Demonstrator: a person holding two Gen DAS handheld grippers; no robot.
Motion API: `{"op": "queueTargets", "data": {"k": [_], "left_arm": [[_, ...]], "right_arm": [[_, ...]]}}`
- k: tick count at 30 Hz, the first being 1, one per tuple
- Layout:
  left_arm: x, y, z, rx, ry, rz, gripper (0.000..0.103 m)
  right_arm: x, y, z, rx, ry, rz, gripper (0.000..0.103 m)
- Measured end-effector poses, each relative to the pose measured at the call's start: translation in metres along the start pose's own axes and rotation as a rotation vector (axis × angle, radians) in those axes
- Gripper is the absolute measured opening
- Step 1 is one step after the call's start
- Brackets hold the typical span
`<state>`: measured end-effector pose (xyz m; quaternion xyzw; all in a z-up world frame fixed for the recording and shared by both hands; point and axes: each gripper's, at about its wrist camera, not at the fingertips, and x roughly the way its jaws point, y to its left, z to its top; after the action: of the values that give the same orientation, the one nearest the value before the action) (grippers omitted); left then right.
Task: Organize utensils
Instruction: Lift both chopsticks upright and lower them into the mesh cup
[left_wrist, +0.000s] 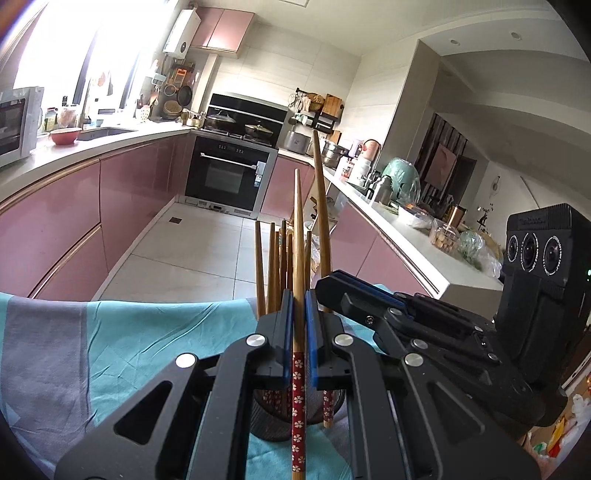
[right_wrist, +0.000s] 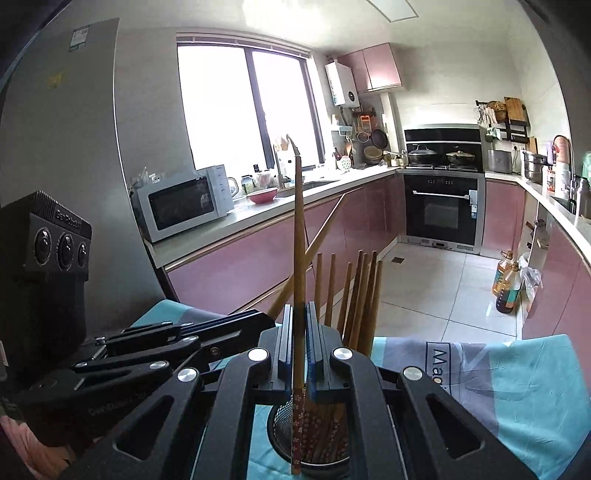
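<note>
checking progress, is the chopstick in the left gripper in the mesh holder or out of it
Out. The bamboo chopstick with the red flowered end is clamped in the left gripper, its end hanging in front of the dark mesh holder, not inside.

Two loose chopsticks, bamboo shafts with red flower-patterned handles: one (left_wrist: 298, 280) upright, handle end down; the other (right_wrist: 298, 266) likewise upright; remaining chopsticks (right_wrist: 354, 295) stand bundled, tips up, in a dark mesh holder (right_wrist: 284, 428) on teal-grey cloth.
</note>
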<state>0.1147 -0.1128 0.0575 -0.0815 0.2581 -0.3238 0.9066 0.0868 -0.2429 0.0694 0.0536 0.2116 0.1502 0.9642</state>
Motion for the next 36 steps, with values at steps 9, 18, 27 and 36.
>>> {"op": "queueTargets", "data": {"k": [9, 18, 27, 36], "left_arm": [[0.0, 0.005, 0.0, -0.026, -0.025, -0.018, 0.007], [0.002, 0.005, -0.007, -0.006, 0.001, -0.065, 0.008], [0.007, 0.009, -0.006, -0.008, 0.011, -0.078, 0.007], [0.011, 0.01, 0.016, -0.03, -0.087, -0.064, 0.007]], "right_arm": [[0.008, -0.012, -0.006, 0.038, 0.019, 0.001, 0.005], [0.013, -0.017, 0.001, 0.05, 0.013, 0.041, 0.005], [0.008, -0.022, 0.003, 0.054, -0.016, 0.038, 0.005], [-0.002, -0.025, 0.005, 0.049, -0.132, -0.011, 0.005]]}}
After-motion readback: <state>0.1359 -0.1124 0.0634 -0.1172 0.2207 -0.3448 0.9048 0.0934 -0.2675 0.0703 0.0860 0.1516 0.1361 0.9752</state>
